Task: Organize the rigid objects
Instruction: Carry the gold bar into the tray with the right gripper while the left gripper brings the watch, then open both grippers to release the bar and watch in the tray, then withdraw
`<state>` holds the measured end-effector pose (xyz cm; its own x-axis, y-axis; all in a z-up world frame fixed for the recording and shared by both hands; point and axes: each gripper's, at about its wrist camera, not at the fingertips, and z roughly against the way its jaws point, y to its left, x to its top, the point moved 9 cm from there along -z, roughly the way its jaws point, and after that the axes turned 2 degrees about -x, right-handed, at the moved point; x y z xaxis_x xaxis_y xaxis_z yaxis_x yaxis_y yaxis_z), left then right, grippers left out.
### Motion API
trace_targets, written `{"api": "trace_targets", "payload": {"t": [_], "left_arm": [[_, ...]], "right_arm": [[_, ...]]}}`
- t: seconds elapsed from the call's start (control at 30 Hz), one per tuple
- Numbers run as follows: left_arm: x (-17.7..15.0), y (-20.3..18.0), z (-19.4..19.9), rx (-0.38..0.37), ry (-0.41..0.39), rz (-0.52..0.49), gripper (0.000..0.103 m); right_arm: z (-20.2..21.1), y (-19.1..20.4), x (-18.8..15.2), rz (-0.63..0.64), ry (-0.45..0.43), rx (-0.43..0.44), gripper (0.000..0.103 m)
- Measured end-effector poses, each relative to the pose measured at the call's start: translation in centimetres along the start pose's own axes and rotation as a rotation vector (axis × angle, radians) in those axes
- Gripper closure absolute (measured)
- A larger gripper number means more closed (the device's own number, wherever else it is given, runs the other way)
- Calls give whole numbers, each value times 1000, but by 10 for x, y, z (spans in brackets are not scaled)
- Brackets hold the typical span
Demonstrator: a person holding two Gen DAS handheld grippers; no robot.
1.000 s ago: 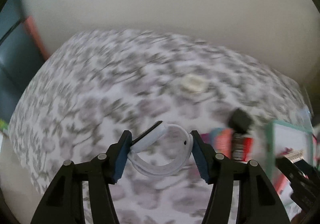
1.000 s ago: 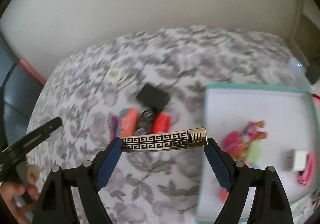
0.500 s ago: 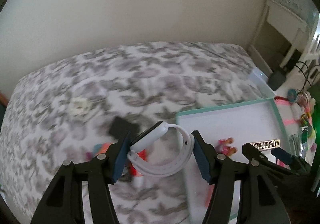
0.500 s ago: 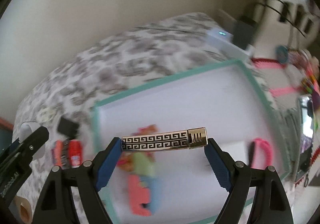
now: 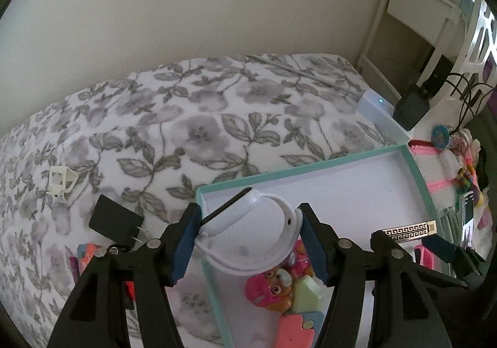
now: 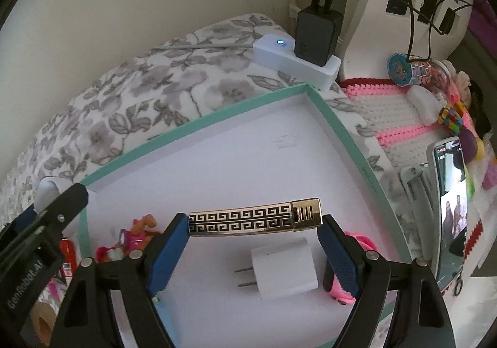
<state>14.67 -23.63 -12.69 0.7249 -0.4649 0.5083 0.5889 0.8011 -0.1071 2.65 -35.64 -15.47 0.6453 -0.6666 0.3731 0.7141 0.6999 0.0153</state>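
We held the left gripper (image 5: pixel 248 233) over the near left corner of the teal-rimmed tray (image 5: pixel 416 168), its blue pads clamped on a white smartwatch (image 5: pixel 248 233) whose looped band bulged between them. Our right gripper (image 6: pixel 253 234) hung above the tray's middle, pinching a gold lighter (image 6: pixel 254 217) with a black key pattern crosswise by its two ends.

Inside the tray, a white plug adapter (image 6: pixel 284 267) lay directly under the lighter, a pink clip (image 6: pixel 357 242) partly hidden behind the right finger, and a cluster of small pink toys (image 5: pixel 273 282) by the left wall.

The far half of the tray floor was bare. Outside the left rim, on the floral bedspread (image 5: pixel 198 130), sat a black charger (image 5: pixel 116 220) and a white plastic piece (image 5: pixel 60 182); a power strip (image 6: pixel 295 64) touched the far corner, a phone (image 6: pixel 450 202) stood along the right rim.
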Motion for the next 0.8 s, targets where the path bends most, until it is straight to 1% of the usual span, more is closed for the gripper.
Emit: {"api": "trace_targets", "payload": {"t": [0.1,0.23,0.27,0.57,0.73,0.77,0.8], "left_arm": [[-3,2,-3,-9,9,19,36],[-3,10,0,4,7,32,25],[-2,13,2,5,7,42,25],[2,34,15,47,7,85,23],[0,47,20,62,23,116,23],[-1,52,21,66,25,126,23],[-3,57,23,72,27,137,23]], "right_arm": [[-1,-1,0,6,0,-7,17],[-1,1,-1,6,3,0,17],[-1,2,-1,8,4,1,17],[-2,5,-2,26,6,-3,16],[2,9,0,43,-11,-2,11],[2,10,0,47,-12,-2,9],[3,12,0,50,-15,-3,5]]}}
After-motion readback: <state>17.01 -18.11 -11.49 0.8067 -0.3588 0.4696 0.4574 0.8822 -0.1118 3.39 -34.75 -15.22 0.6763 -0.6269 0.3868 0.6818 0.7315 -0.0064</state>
